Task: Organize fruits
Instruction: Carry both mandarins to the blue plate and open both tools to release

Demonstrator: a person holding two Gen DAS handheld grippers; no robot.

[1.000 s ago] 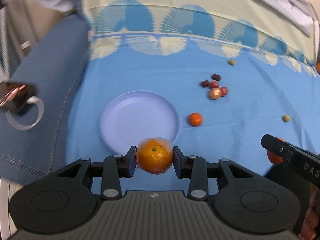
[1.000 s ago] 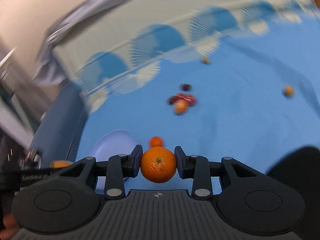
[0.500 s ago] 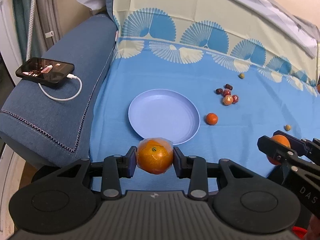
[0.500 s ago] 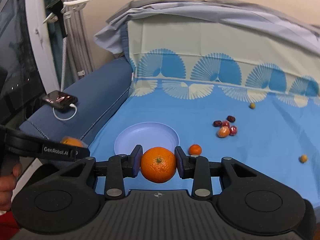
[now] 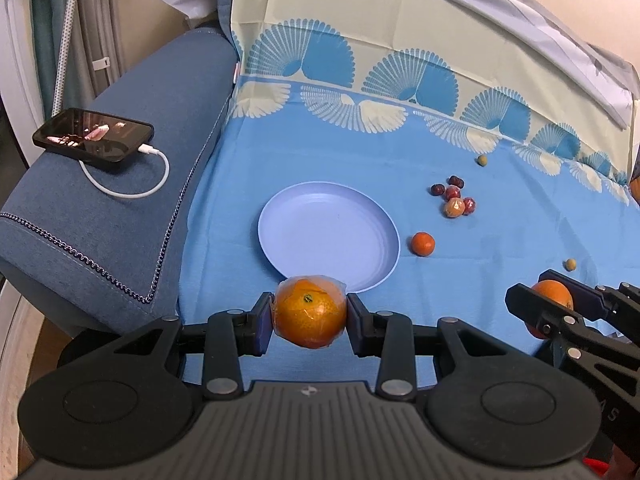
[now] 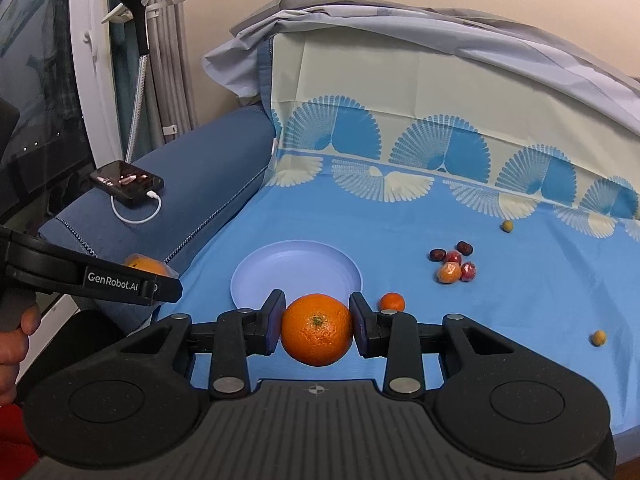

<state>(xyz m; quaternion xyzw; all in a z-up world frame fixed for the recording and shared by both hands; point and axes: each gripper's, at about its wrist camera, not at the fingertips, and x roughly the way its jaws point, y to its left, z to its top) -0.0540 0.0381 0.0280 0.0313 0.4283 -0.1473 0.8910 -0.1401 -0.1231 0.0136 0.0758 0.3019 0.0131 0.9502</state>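
The left gripper (image 5: pixel 310 317) was clenched on a plastic-wrapped orange (image 5: pixel 310 312), holding it above the near rim of the round pale-blue plastic plate (image 5: pixel 304 236), which lay empty on the blue fan-patterned cloth (image 5: pixel 500 240). The right gripper (image 6: pixel 317 329) was clamped on a bare round orange (image 6: pixel 317 329), also raised just short of the plate. A small tangerine (image 5: pixel 423 243) sat just beside the plate's right edge. Farther right lay a cluster of small dark-red fruits (image 5: pixel 454 196). A black phone with a white cable (image 5: pixel 94 139) rested on the blue sofa arm
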